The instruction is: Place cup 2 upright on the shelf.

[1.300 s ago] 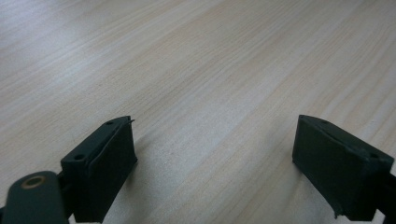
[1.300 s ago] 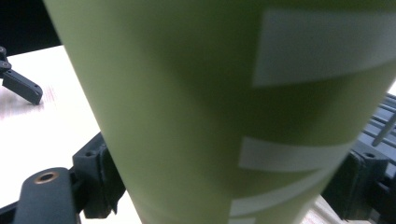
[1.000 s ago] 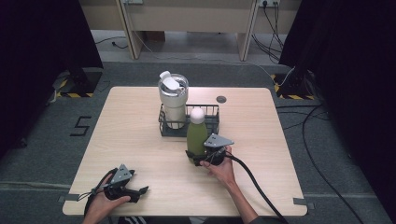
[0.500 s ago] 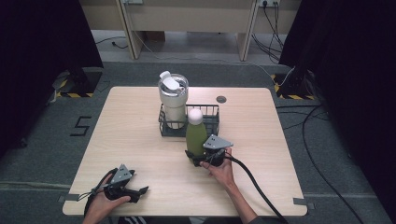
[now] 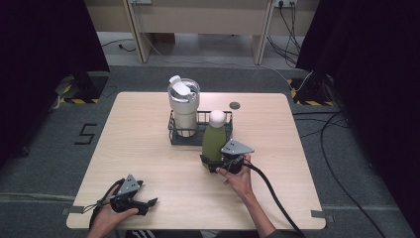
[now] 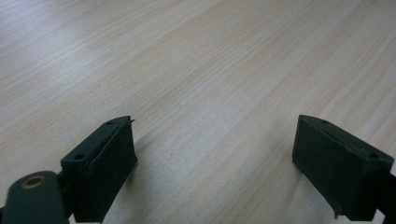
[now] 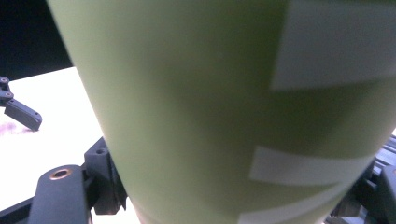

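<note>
Lower left of the high view: my left gripper (image 5: 148, 202) lies low on the table (image 5: 148, 129), fingers (image 6: 100, 163) spread wide with only bare wood between them. Centre frame: white tumbler (image 5: 183, 101) stands in the black wire basket (image 5: 173, 134). Just right of it, my right gripper (image 5: 214, 164) is clenched on the green bottle (image 5: 214, 139), which stands upright against the basket's front right corner.

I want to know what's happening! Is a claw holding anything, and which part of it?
The right claw grips the green bottle low on its body, near the base. The left claw holds nothing.
</note>
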The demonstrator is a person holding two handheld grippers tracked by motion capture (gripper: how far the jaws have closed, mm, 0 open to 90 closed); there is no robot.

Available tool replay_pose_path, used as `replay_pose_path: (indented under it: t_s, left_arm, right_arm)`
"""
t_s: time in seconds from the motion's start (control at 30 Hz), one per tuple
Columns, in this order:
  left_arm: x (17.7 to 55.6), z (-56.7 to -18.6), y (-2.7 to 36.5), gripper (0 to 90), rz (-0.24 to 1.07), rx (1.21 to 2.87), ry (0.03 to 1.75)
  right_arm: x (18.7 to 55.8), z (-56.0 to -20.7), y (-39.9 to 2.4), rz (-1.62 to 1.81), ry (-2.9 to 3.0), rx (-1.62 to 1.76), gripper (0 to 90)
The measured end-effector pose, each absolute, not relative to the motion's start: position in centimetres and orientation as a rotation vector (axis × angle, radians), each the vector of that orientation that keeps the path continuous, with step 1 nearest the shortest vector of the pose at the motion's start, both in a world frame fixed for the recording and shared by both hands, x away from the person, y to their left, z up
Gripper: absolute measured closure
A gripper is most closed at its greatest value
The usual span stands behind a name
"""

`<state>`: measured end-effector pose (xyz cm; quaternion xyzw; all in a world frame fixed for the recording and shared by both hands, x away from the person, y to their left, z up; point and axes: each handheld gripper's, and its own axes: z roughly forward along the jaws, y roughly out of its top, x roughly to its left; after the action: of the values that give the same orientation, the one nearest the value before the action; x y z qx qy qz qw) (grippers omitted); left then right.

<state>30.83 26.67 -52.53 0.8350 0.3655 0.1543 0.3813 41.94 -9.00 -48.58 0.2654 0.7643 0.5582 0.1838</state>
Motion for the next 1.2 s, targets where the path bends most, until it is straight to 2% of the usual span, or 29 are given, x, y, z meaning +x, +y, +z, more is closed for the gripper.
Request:
replay_pose_path:
  t_s: [1.2]
  left_arm:
    - [30.9, -52.5, 26.7, 12.4, 0.394, 2.131, 0.933]
  right_arm:
    - [42.6, -44.9, -10.6, 1.53, 2.137, 0.776, 20.9]
